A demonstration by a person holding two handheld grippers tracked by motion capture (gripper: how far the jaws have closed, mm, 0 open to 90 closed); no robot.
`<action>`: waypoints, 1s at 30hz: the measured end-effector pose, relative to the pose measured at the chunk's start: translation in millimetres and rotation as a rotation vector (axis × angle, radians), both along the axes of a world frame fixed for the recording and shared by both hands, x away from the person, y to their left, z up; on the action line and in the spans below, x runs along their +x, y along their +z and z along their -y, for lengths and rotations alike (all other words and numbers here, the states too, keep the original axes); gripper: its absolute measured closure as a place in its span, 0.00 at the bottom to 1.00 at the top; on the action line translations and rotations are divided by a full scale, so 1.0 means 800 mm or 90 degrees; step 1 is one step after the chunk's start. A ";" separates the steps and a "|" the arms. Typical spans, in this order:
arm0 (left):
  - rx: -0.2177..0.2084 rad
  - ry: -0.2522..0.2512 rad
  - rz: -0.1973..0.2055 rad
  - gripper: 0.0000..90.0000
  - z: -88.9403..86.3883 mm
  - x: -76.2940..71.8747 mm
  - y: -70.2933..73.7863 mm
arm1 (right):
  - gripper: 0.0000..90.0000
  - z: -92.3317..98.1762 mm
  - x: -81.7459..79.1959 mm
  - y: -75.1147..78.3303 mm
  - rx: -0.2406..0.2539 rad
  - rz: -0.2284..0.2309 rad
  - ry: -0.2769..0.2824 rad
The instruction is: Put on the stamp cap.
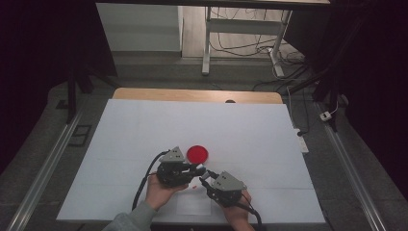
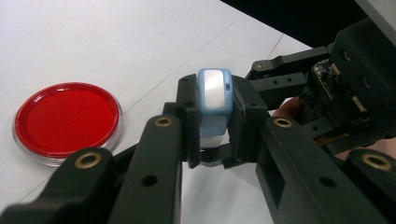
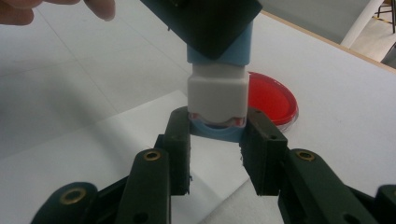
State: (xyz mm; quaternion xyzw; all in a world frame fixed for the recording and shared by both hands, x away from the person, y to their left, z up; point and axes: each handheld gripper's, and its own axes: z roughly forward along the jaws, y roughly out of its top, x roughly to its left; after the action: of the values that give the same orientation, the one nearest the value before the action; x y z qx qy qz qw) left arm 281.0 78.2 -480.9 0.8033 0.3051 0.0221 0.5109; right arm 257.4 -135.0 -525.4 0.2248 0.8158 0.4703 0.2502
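Both grippers (left gripper (image 2: pixel 212 126), right gripper (image 3: pixel 217 140)) are clamping opposite ends of the blue-and-white case (image 3: pixel 217 88), its long axis spanning them, near the table's (image 1: pixel 144 125) front edge

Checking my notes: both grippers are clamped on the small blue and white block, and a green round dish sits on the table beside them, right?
Not quite: the round dish is red, not green, as the left gripper view shows. The left gripper and right gripper are both clamped on the small blue and white block, as you said.
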 end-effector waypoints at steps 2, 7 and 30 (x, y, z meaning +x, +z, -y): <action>0.000 -0.002 0.000 0.84 0.000 0.001 0.000 | 0.71 0.000 0.000 0.000 -0.002 0.000 -0.001; 0.002 -0.005 -0.003 0.84 0.000 0.001 -0.003 | 0.71 -0.001 -0.001 0.000 -0.008 0.003 0.001; -0.013 -0.004 -0.004 0.85 0.001 0.000 -0.010 | 0.72 -0.001 -0.003 0.002 -0.004 0.004 -0.009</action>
State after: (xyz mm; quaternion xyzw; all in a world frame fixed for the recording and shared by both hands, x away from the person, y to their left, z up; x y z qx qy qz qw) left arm 281.2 77.0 -488.6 0.7990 0.3047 0.0146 0.5183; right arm 254.7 -134.6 -524.1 0.2280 0.8150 0.4666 0.2569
